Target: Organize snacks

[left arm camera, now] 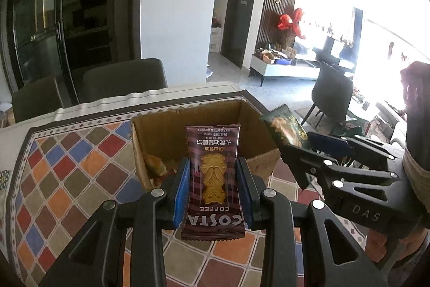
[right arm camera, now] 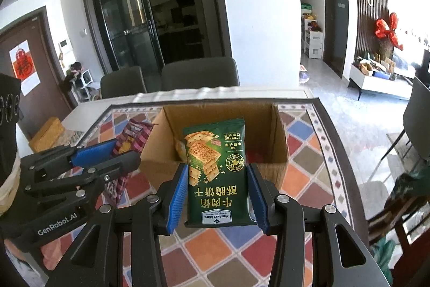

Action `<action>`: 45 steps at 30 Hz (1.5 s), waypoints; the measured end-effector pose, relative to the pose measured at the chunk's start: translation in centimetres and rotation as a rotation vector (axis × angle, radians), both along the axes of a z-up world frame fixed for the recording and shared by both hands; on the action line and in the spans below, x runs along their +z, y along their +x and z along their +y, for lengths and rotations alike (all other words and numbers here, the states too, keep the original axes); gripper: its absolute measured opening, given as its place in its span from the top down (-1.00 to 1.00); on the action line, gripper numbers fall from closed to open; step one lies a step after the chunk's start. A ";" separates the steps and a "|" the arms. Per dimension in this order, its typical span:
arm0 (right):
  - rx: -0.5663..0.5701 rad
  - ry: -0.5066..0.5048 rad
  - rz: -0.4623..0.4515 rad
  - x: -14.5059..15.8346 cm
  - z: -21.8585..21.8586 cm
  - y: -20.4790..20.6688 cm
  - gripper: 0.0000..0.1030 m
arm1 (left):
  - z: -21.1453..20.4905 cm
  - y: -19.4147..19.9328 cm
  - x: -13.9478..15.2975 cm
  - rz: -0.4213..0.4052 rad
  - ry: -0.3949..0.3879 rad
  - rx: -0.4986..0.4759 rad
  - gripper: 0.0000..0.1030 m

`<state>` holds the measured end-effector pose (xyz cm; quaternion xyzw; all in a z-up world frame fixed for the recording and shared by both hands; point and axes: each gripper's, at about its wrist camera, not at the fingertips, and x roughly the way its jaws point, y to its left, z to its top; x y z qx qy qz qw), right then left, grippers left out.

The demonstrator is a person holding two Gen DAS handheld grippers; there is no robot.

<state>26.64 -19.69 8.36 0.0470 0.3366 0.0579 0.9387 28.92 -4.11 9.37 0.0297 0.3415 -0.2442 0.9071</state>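
Two snack packets are held above the counter [left arm camera: 67,158], short of the cardboard box [right arm camera: 223,109]. Either could slip or catch the box's near wall, since each is pinched only by its side edges. The left hand-held gripper [left arm camera: 213,187] clamps a maroon biscuit packet [left arm camera: 212,179]; the right hand-held gripper [right arm camera: 219,195] clamps a green cracker packet [right arm camera: 217,171], glossy and flat.
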 end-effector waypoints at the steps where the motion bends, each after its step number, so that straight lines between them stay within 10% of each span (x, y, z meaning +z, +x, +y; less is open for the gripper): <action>1: 0.005 -0.004 -0.002 0.3 0.0 0.5 0.13 | -0.1 0.4 0.2 0.001 0.003 -0.002 0.35; 24: 0.016 -0.049 0.205 -0.8 -1.6 11.8 0.12 | -2.3 10.6 -1.9 0.200 0.060 0.056 0.19; 45: -0.043 -0.110 0.074 0.9 -0.7 2.2 -0.32 | 0.4 -1.5 1.5 -0.037 0.110 0.191 -0.37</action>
